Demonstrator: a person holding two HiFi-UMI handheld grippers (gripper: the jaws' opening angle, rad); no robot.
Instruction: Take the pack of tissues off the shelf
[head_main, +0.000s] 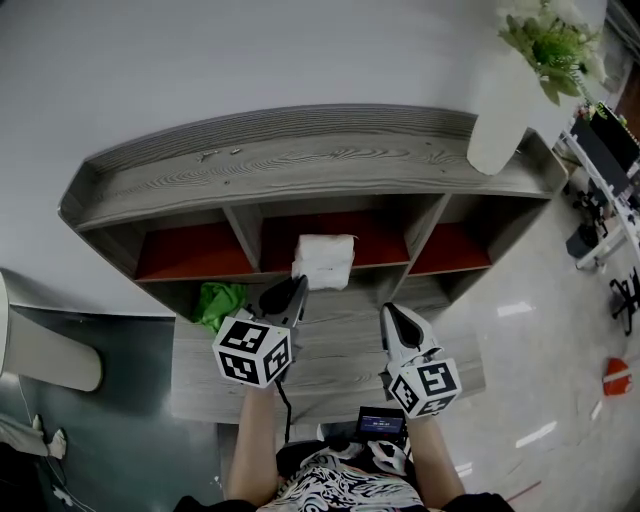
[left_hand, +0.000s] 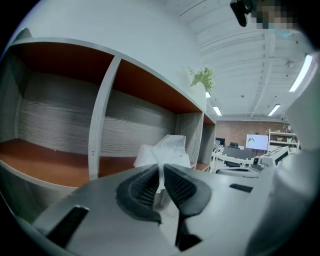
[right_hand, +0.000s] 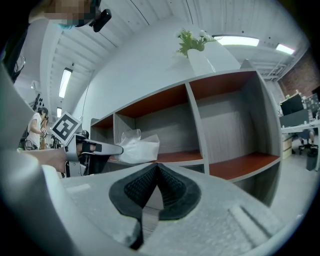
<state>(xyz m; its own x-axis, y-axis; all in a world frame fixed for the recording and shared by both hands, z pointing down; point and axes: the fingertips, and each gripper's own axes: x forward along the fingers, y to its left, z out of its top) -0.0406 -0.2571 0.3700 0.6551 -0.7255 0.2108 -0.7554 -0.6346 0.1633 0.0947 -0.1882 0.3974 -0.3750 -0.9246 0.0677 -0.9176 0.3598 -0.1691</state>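
The white pack of tissues sits at the front edge of the middle compartment of the grey shelf, partly sticking out past the board. My left gripper is shut on it from the left front. In the left gripper view the pads pinch a fold of the pack's plastic wrap between the jaws of the left gripper. The right gripper view shows the pack with the left gripper's tip on it. My right gripper hangs to the right, shut with nothing in it.
The shelf's compartments have red-brown floors, and those to the left and right hold nothing. A white vase with a green plant stands on the shelf top at the right. Something green and crumpled lies on the lower board at the left.
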